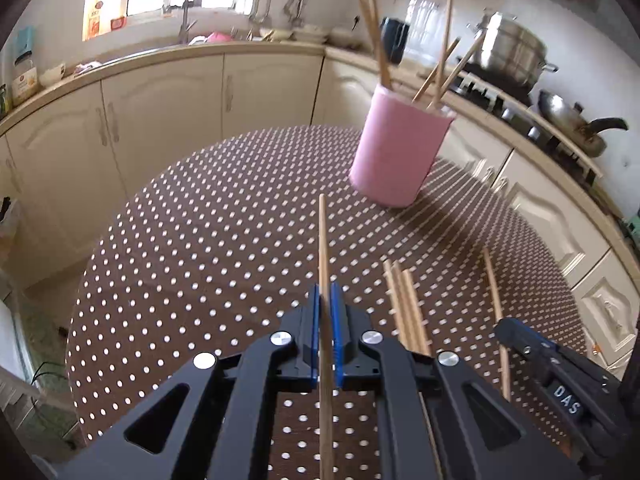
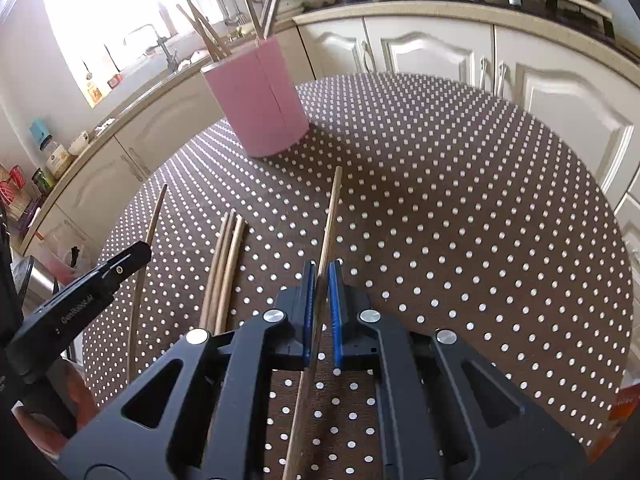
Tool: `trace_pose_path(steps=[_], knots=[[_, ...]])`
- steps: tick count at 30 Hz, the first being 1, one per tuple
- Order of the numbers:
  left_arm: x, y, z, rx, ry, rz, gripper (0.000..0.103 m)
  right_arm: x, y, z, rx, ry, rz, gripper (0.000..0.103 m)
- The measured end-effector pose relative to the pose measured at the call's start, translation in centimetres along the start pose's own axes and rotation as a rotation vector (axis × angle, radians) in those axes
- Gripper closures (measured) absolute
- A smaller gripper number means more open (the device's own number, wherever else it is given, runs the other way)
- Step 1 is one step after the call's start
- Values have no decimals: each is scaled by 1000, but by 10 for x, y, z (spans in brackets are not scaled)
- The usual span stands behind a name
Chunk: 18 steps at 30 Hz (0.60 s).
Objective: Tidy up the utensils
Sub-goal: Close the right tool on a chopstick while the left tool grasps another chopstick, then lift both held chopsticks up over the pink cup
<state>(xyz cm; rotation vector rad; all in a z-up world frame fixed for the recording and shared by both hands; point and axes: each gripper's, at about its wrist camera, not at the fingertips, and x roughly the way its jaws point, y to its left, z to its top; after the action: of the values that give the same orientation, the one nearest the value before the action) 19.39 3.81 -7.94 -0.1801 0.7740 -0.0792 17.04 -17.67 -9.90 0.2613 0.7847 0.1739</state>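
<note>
A pink holder (image 1: 394, 148) stands on the dotted round table (image 1: 200, 240) with several chopsticks in it; it also shows in the right wrist view (image 2: 258, 100). My left gripper (image 1: 328, 300) is shut on a wooden chopstick (image 1: 323, 240) that points toward the holder. My right gripper (image 2: 320, 276) is shut on another chopstick (image 2: 332, 208), lifted over the table. Three loose chopsticks (image 1: 404, 304) lie together on the table between the grippers, also in the right wrist view (image 2: 226, 264). One more chopstick (image 1: 494, 296) lies apart, beside the other gripper.
Cream kitchen cabinets (image 1: 160, 112) curve around the table. A stove with a steel pot (image 1: 512, 52) and a wok (image 1: 568, 120) is at the right. A sink with a tap (image 1: 176, 4) sits under the window.
</note>
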Motion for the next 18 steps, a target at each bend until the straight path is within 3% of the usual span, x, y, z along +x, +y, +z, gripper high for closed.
trace_pose_path(steps=[7, 15, 18], knots=[[-35, -8, 12, 32, -123, -72, 97, -24, -5, 5, 40, -59, 49, 96], [-64, -31, 27, 85, -240, -75, 97, -67, -13, 16, 60, -165, 25, 96], [-70, -33, 37, 74, -246, -73, 97, -84, -9, 23, 45, -202, 23, 96]])
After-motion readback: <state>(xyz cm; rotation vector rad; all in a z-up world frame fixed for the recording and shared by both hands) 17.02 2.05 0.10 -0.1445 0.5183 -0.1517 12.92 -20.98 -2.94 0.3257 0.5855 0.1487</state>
